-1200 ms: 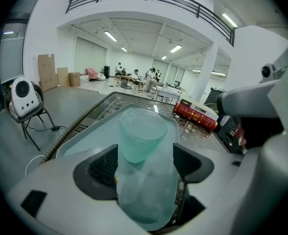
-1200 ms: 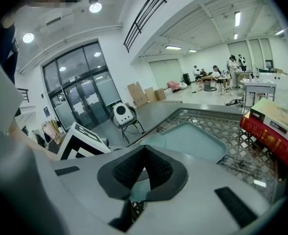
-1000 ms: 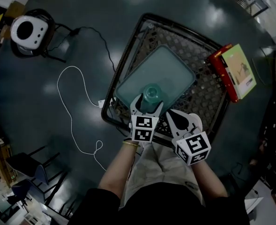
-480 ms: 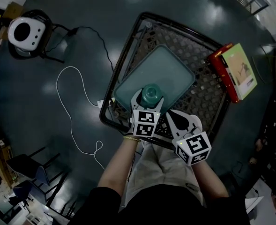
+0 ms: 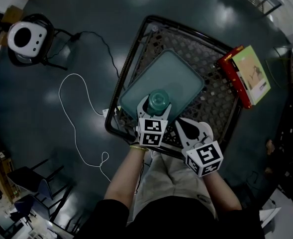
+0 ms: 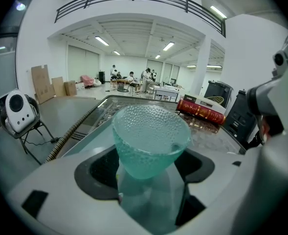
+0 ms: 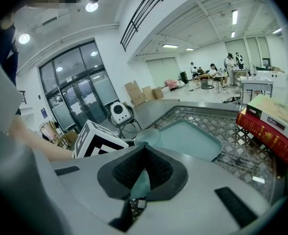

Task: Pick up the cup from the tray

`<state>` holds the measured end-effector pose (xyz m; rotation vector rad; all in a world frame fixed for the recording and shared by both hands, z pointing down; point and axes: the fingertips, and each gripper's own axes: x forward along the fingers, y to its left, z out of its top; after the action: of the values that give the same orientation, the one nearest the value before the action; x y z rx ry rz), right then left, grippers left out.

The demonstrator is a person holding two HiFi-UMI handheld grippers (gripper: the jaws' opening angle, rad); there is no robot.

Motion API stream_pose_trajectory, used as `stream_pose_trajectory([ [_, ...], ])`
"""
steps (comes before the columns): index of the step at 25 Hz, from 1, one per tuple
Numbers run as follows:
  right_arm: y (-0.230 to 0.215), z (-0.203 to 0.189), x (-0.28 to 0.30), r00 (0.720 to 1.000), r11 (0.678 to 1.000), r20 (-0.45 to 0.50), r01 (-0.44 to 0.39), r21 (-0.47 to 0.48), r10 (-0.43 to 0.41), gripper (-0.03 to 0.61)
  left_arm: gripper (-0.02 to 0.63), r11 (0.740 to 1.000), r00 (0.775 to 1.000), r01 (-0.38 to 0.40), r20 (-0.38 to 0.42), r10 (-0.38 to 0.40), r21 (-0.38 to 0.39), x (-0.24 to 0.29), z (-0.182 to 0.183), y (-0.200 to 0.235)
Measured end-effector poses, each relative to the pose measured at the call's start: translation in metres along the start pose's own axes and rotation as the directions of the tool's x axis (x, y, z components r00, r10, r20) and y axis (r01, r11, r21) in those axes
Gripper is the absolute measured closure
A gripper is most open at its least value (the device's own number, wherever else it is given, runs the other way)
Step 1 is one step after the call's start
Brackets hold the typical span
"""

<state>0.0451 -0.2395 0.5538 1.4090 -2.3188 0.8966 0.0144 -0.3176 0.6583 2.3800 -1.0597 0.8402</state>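
Observation:
A teal dimpled cup (image 5: 159, 98) stands upright at the near end of a teal tray (image 5: 176, 73). My left gripper (image 5: 157, 104) reaches over the tray's near edge, with a jaw on each side of the cup. In the left gripper view the cup (image 6: 150, 141) fills the gap between the black pads (image 6: 100, 169), and the left gripper (image 6: 151, 154) is shut on its lower body. My right gripper (image 5: 187, 124) hangs to the right, just off the tray's near corner. In its own view the right gripper (image 7: 144, 152) has its pads together and holds nothing.
The tray lies on a black wire-mesh table (image 5: 221, 96). A red and green book (image 5: 245, 76) sits at the table's right edge, also seen as the red book (image 7: 270, 137). On the floor to the left are a white round device on a stand (image 5: 23, 36) and a white cable (image 5: 75, 114).
My left gripper has slid forward so that the cup sits deeper between its jaws. The cup, the tray and the right gripper have barely moved.

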Motion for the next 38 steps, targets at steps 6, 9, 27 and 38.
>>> stream_pose_trajectory([
  [6, 0.002, 0.003, -0.007, 1.0, 1.0, 0.015, 0.006, -0.007, -0.006, 0.574, 0.259, 1.0, 1.0, 0.002, 0.012, -0.002, 0.0, -0.013, 0.005, -0.003],
  [9, 0.004, 0.004, -0.011, 1.0, 1.0, 0.021, 0.008, -0.012, -0.008, 0.574, 0.259, 1.0, 1.0, 0.001, 0.027, -0.001, 0.011, -0.021, 0.011, -0.005],
  [27, 0.025, 0.026, -0.041, 0.996, 0.998, 0.089, 0.013, -0.067, -0.007, 0.574, 0.259, 0.999, 0.996, -0.033, 0.085, 0.035, -0.027, -0.098, 0.039, -0.013],
  [38, 0.04, 0.04, -0.055, 0.992, 0.995, 0.124, -0.002, -0.102, 0.015, 0.574, 0.259, 0.998, 0.991, -0.045, 0.123, 0.049, -0.033, -0.146, 0.051, -0.025],
])
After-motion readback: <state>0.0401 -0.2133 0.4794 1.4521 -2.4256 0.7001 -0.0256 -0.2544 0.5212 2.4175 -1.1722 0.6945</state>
